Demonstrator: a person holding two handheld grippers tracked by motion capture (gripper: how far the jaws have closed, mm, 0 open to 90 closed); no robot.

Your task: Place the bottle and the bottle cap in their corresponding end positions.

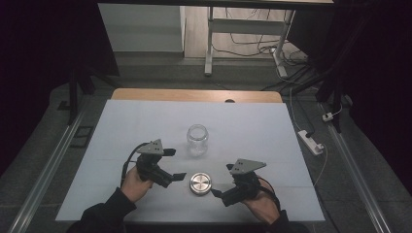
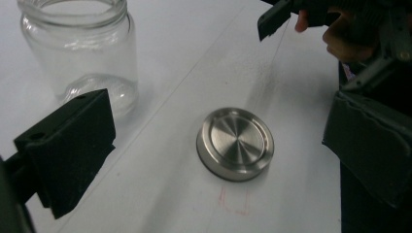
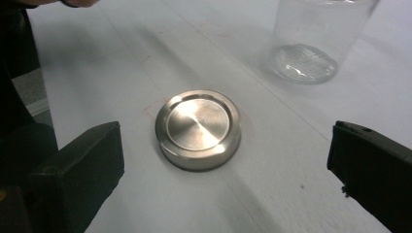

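An empty clear glass jar (image 1: 197,140) stands upright and lidless at the middle of the white table cover (image 1: 121,121). Its round brushed-metal lid (image 1: 200,183) lies flat in front of it, nearer the person. My left gripper (image 1: 175,164) is open just left of the lid, and my right gripper (image 1: 222,180) is open just right of it; neither touches it. In the left gripper view the lid (image 2: 235,143) lies ahead between the spread jaws of my left gripper (image 2: 214,131), with the jar (image 2: 80,48) beyond. In the right gripper view my right gripper (image 3: 226,155) faces the lid (image 3: 198,128) and jar (image 3: 316,39).
The wooden table edge (image 1: 194,94) shows beyond the cover. A white power strip (image 1: 311,141) and cables lie on the floor at the right. A white desk frame (image 1: 210,43) stands behind. The other gripper's jaw tip (image 2: 274,17) shows in the left gripper view.
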